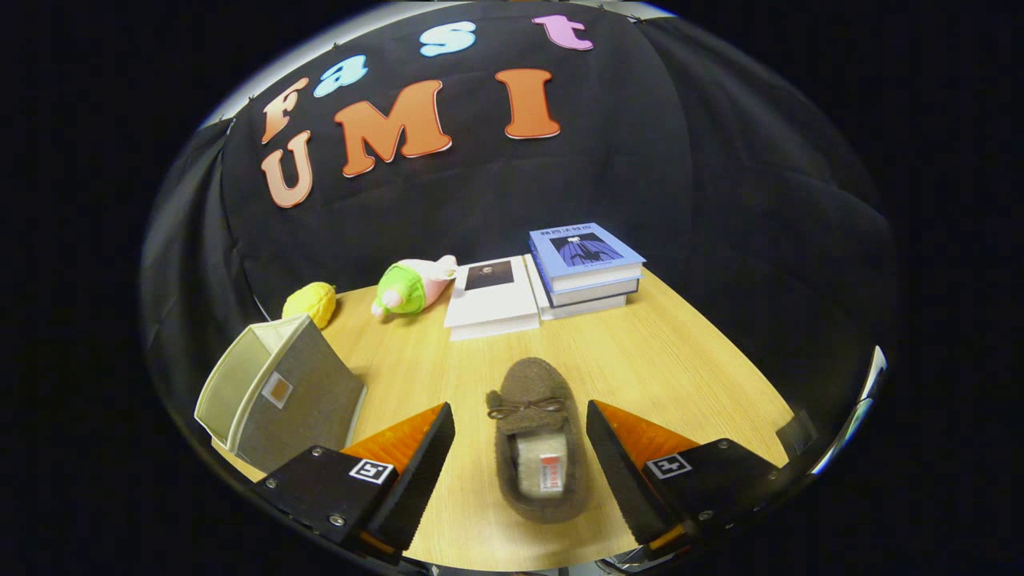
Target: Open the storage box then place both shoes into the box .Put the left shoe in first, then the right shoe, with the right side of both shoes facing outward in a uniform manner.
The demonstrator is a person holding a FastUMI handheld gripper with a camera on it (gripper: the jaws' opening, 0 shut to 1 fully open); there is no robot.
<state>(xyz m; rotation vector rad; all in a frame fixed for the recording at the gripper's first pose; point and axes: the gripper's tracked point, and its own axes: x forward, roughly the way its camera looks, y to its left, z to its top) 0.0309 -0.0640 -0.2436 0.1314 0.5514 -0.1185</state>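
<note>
- The gripper [520, 448] stands wide open, and the brown fuzzy slipper with a small bow on its top [538, 448] lies on the table between the two fingers — clear of both, with bare wood showing on each side of it.
- The slipper's toe points toward 12 o'clock, away from the fingers; its opening faces up, and something pale sits tucked inside it, too blurred to identify.
- At about 9 o'clock from the slipper, just outside the left finger, lies the grey fabric storage box with a cream lining [276, 392]. It is tipped on its side with the mouth turned toward 10 o'clock, and what shows of the inside looks bare.
- Toward 12 o'clock, beyond the slipper, a white book [494, 298] lies flat, touching or nearly touching a stack of books with a blue cover on top [584, 268].
- At 11 o'clock, a green-and-pink plush toy [412, 286] lies beside the white book, and a yellow plush toy [310, 302] sits behind the box.
- The light wooden table [680, 360] runs open toward 2 and 3 o'clock — its edge curves round at the right, close to the right finger.
</note>
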